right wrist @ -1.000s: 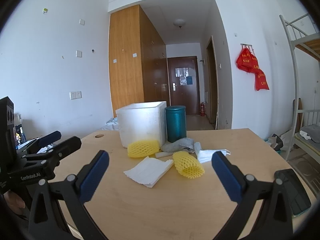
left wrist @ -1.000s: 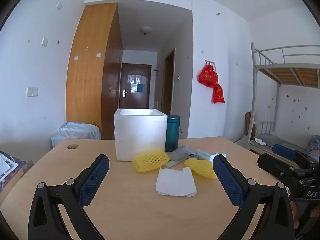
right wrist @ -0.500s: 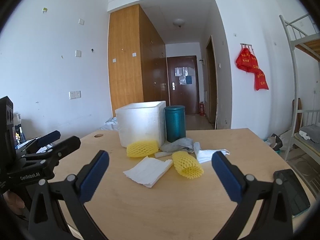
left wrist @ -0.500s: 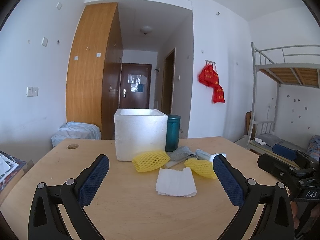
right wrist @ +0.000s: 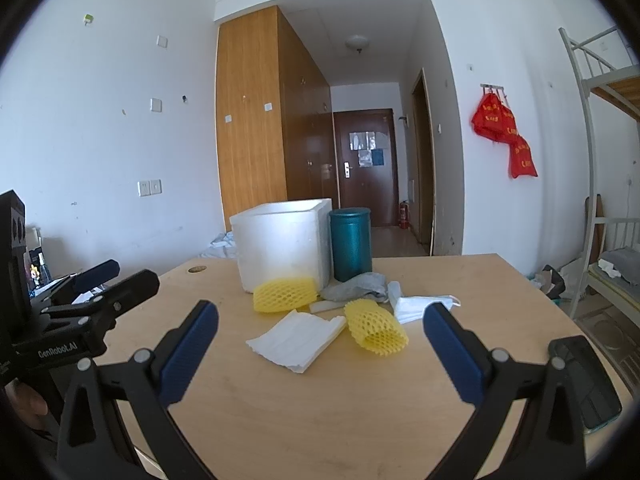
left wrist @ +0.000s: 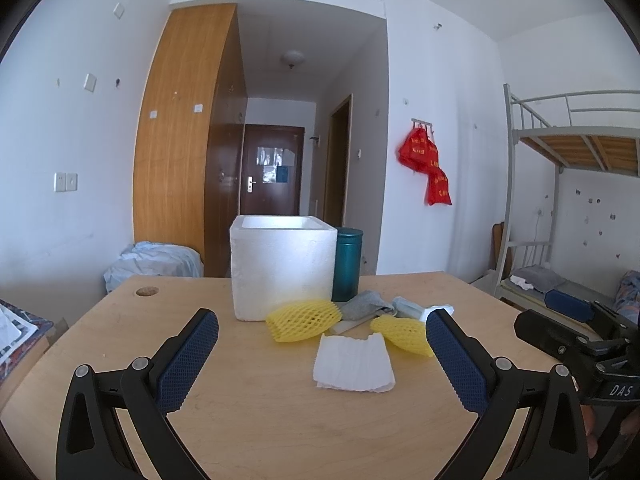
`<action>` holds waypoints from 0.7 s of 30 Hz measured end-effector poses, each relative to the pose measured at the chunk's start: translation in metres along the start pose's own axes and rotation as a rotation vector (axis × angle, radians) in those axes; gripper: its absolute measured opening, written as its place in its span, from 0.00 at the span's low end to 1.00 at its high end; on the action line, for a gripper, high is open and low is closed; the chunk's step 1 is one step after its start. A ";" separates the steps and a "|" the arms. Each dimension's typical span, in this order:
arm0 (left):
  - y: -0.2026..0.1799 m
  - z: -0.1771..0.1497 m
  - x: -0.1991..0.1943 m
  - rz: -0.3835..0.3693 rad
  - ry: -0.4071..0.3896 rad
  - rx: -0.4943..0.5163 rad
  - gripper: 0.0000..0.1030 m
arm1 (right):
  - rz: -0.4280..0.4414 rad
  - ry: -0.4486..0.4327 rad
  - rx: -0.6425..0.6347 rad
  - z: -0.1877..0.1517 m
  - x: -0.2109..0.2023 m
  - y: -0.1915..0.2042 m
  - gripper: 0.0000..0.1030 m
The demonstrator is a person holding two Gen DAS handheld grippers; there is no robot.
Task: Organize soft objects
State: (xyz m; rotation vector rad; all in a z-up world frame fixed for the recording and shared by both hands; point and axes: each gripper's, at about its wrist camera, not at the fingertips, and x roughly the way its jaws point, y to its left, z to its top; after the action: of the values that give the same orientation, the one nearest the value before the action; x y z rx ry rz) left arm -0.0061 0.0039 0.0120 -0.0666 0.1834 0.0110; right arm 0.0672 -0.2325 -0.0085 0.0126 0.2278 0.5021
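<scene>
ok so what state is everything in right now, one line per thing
left gripper: jaws open, empty, above the table
right gripper: jaws open, empty
white foam box: upright, no lid, inside hidden
teal canister: upright, lid on
left yellow foam net: lying against the box
right yellow foam net: on its side, open end facing the camera
white foam sheet: folded, flat
grey cloth: crumpled
face mask: crumpled

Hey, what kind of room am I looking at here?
Probably a dormitory room: a metal bunk bed stands at the right, a tall wooden wardrobe lines the entry hall, and a wooden table holds the foam box.
</scene>
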 end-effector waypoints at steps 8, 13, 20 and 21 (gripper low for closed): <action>0.000 -0.001 0.000 -0.002 0.004 -0.003 1.00 | -0.001 0.008 0.004 -0.001 0.002 -0.001 1.00; -0.003 -0.001 0.004 -0.005 0.021 0.007 1.00 | -0.002 0.015 -0.001 0.001 0.005 -0.001 1.00; -0.003 0.005 0.016 -0.010 0.047 0.006 1.00 | -0.007 0.030 -0.006 0.005 0.014 -0.004 1.00; -0.003 0.006 0.019 -0.012 0.055 0.004 1.00 | -0.007 0.033 -0.006 0.006 0.015 -0.005 1.00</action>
State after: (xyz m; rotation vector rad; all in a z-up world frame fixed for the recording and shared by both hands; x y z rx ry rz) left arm 0.0132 0.0017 0.0142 -0.0642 0.2377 -0.0030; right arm 0.0839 -0.2291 -0.0065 -0.0029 0.2588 0.4966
